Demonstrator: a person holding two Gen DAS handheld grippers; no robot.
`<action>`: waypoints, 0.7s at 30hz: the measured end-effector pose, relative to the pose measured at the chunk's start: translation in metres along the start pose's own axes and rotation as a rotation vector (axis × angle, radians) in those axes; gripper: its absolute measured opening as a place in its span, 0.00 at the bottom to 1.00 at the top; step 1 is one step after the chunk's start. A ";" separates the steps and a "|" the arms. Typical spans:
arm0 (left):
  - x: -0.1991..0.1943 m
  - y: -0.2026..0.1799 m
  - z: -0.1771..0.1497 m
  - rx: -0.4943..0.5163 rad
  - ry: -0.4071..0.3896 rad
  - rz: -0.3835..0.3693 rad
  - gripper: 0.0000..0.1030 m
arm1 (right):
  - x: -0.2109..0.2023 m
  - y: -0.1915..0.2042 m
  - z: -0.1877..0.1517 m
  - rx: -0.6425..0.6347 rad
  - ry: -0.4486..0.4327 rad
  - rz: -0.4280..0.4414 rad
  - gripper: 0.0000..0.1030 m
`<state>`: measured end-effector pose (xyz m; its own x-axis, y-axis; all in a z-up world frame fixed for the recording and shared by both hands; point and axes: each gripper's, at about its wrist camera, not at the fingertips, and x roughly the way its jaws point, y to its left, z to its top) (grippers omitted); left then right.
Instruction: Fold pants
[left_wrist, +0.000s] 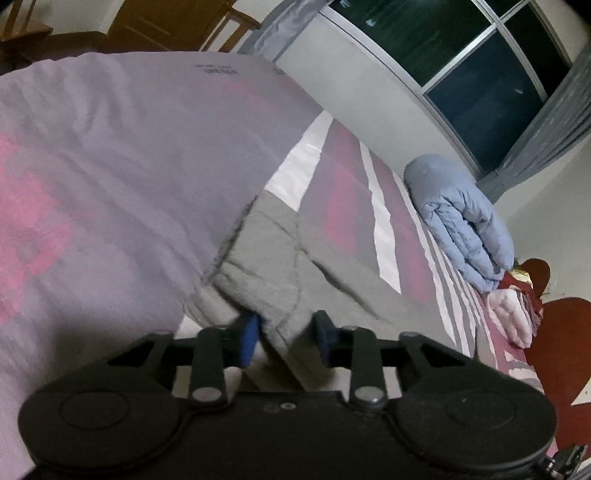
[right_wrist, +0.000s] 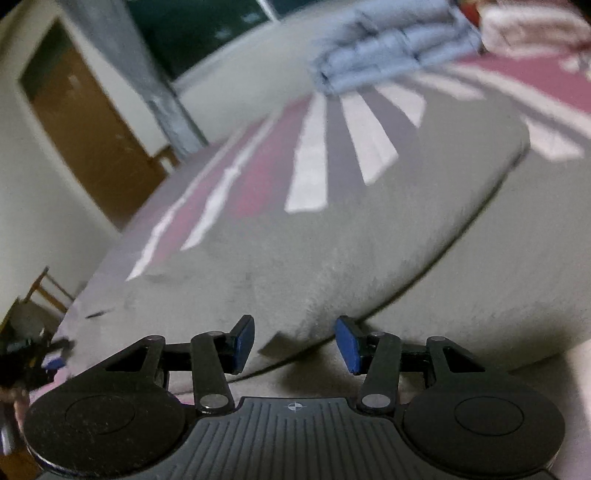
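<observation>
Pants (left_wrist: 280, 258), grey, lie on a bed (left_wrist: 384, 236) with a striped pink, grey and white cover. Left wrist view: the left gripper (left_wrist: 286, 338) hangs low over the bed, its blue pads (left_wrist: 250, 341) either side of a bunched grey fold. Cloth fills the gap and the left pad meets it; the far pad looks just off the fabric, so a firm clamp cannot be confirmed from this blurred view. A mauve and pink quilt (left_wrist: 110, 177) covers the left of that view and overlaps the pants' edge. A folded pale blue duvet (left_wrist: 461, 221) sits further up the bed, near the wall under a dark window (left_wrist: 461, 62).

Right wrist view, blurred: the right gripper (right_wrist: 295, 343) has its jaws apart, nothing pinched. A rounded grey fold edge of the pants (right_wrist: 332, 229) sits just ahead of and between the pads (right_wrist: 349, 345), untouched. A brown door (right_wrist: 85, 122) stands at the left.
</observation>
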<state>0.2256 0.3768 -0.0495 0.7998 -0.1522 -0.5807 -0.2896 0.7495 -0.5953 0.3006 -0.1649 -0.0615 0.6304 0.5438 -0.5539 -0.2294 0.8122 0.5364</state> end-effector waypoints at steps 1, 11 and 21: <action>0.001 0.002 0.000 -0.002 -0.008 -0.002 0.16 | 0.004 -0.001 0.001 0.014 0.002 -0.012 0.43; -0.028 -0.048 0.031 0.219 -0.184 -0.160 0.14 | -0.060 0.017 0.018 -0.098 -0.321 0.112 0.08; 0.000 0.001 -0.024 0.222 -0.002 0.055 0.14 | -0.024 -0.032 -0.058 -0.081 -0.060 -0.016 0.08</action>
<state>0.2126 0.3621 -0.0639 0.7871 -0.1056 -0.6077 -0.2105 0.8801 -0.4255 0.2495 -0.1913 -0.1022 0.6773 0.5193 -0.5211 -0.2770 0.8362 0.4733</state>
